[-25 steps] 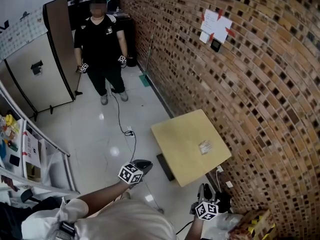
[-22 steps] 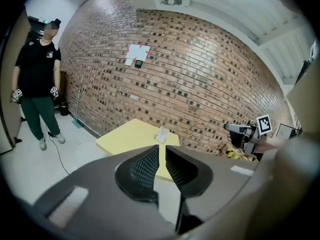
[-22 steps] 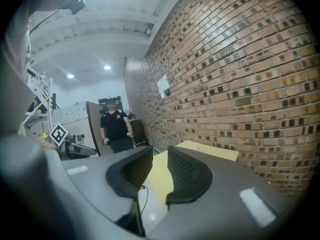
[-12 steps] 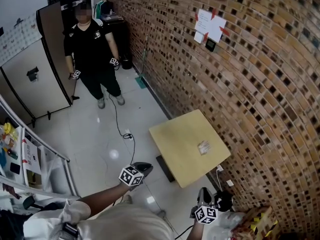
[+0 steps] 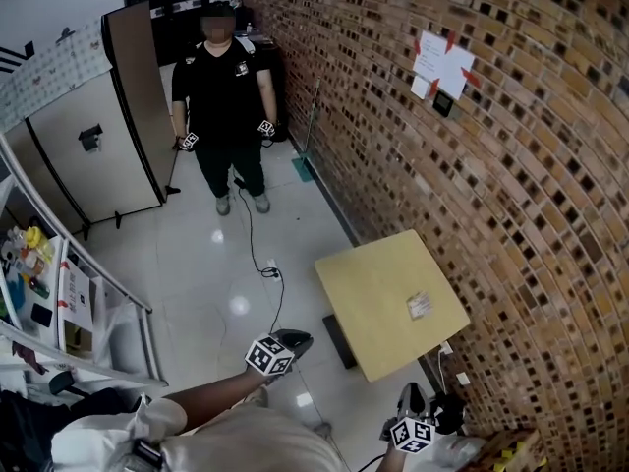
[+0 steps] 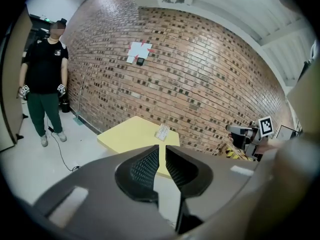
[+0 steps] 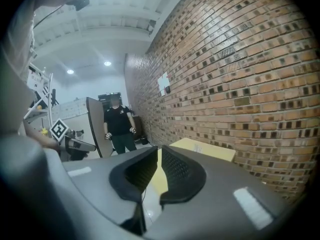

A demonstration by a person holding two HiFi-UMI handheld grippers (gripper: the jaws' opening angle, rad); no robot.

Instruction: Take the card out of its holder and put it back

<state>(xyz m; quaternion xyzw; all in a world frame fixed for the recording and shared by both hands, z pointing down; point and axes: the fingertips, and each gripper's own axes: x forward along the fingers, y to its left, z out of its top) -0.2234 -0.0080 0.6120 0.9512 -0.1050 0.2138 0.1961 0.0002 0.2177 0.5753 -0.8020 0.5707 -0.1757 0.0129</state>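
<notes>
Well, the card holder (image 5: 420,306) lies flat on the yellow table (image 5: 373,273), near the edge that runs along the brick wall (image 5: 511,185). From here it is a small pale rectangle; I cannot tell whether the card sits inside it. Both claws hang well short of the table, with open floor between them and it.

That picture fits two stages equally: the card in its holder waiting to be drawn out, or the card slid back in and my claws pulled away. So I judge only this far. The holder looks thin and light, so any handling of it wants one claw pinning it to the table while the other works on the card's edge alone, low and slow, or the whole thing will skate towards the wall.

The left claw (image 6: 162,159) points at the table, its pads nearly together with just a thin slit between them, and nothing in that slit. The right claw (image 7: 159,166) has just been closing; its pads now stand a narrow slit apart too, empty, touching nothing, the table's near corner showing beyond them.
</notes>
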